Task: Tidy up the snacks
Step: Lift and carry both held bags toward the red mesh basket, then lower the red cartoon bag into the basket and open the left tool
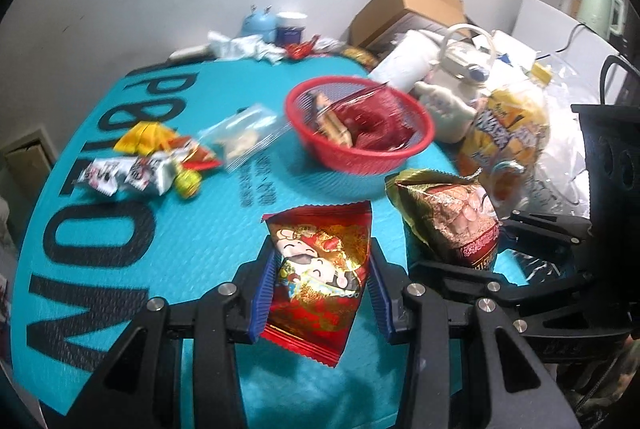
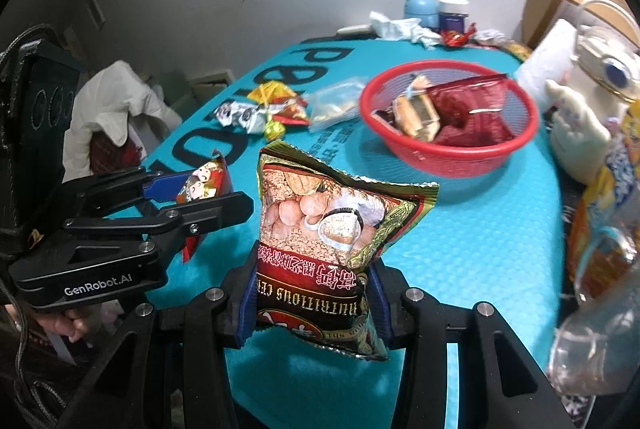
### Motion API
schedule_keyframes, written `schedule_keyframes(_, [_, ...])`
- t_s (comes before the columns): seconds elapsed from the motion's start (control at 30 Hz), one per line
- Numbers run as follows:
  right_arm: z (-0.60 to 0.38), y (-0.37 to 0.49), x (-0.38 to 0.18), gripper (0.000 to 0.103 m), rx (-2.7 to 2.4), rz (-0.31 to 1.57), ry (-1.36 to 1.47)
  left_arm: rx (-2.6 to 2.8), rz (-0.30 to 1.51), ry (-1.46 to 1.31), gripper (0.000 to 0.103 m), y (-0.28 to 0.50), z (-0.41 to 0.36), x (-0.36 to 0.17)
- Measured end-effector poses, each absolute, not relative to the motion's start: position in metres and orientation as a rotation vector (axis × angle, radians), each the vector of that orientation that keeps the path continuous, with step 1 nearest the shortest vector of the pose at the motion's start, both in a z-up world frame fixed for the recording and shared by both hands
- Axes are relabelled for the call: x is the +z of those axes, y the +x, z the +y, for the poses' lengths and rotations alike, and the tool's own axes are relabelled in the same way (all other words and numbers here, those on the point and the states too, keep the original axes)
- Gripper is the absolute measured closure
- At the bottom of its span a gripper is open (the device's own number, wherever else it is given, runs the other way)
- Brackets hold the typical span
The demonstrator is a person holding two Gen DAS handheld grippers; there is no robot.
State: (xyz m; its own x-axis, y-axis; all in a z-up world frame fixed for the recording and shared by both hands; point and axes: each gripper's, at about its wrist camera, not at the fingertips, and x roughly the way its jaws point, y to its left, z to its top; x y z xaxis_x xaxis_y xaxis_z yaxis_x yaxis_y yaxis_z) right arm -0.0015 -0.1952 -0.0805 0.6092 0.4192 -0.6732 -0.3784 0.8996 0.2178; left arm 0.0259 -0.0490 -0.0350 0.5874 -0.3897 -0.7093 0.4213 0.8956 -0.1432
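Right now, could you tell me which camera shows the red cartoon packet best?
The left wrist view: the red cartoon packet faces the lens, clamped in the left tongs. The right wrist view shows only its edge beyond those tongs.

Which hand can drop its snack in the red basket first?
Probably the right. Its gripper holds the cereal packet on the red basket's side. The left gripper, holding the red cartoon packet, sits further off, with the right gripper partly between.

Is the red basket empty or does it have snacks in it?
Not empty. The red basket already holds a dark red packet and a tan wrapped snack, lying inside its mesh wall.
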Motion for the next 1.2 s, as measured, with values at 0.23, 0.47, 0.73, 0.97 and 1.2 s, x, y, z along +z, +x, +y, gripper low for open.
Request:
schedule_keyframes(0.23, [-0.212,-0.004,-0.06,0.058,0.41,0.737,0.041,-0.526,0.75,0.048,0.062,0.031,-0.068,-0.012])
schedule_keyframes(0.47, [-0.222,0.004,-0.037,0.058,0.389,0.679,0.02,-0.553,0.704,0.058,0.062,0.043,-0.078,0.008])
schedule_keyframes(0.73, [-0.227,0.027,-0.011,0.058,0.376,0.626,0.012,-0.549,0.644,0.076,0.062,0.069,-0.082,0.03])
schedule_keyframes(0.97, [-0.232,0.059,0.005,0.058,0.332,0.593,0.004,-0.559,0.65,0.08,0.062,0.104,-0.09,0.037])
schedule_keyframes(1.2, [-0.239,0.087,0.004,0.058,0.289,0.592,0.01,-0.561,0.668,0.089,0.062,0.137,-0.103,0.032])
